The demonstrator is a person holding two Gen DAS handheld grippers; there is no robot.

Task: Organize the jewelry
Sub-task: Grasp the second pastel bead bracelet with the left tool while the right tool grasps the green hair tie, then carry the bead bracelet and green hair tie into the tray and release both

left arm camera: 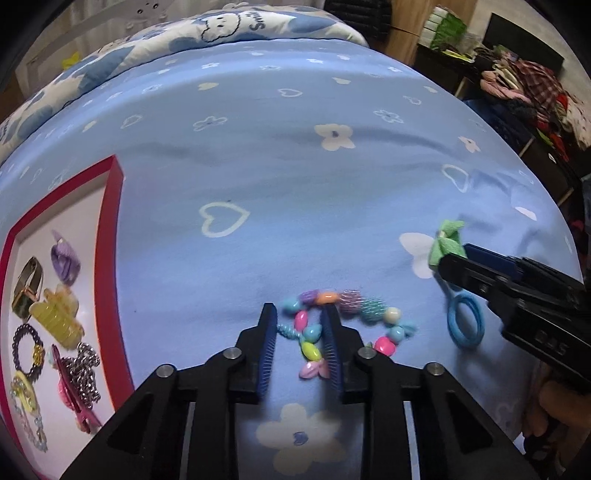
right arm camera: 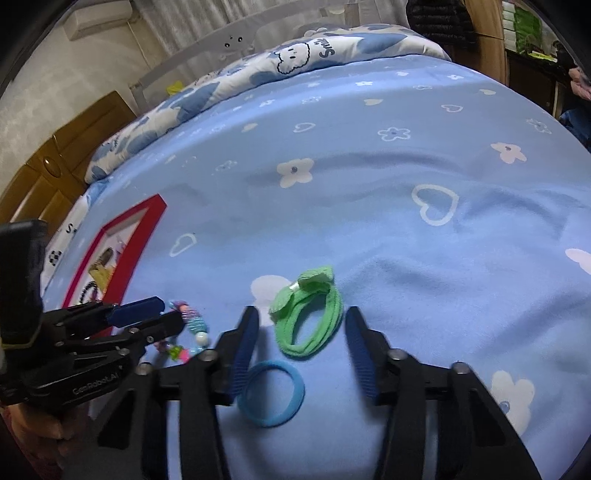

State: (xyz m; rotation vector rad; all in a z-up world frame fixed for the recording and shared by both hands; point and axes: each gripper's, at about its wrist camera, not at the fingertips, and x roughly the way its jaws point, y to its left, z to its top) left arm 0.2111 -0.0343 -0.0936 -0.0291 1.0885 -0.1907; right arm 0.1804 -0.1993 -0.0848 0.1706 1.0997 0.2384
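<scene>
A colourful bead bracelet lies on the blue bedsheet. My left gripper is open, its fingers set around the bracelet's left part; it also shows in the right wrist view. A green bow hair tie lies between the open fingers of my right gripper. A blue hair tie lies just below it, by the left finger. In the left wrist view the right gripper sits at the green tie, above the blue tie.
A red-rimmed tray at the left holds several pieces: a purple scrunchie, a yellow claw clip, a silver chain, a beaded ring and others. A folded quilt lies at the bed's far end. Clothes pile at the right.
</scene>
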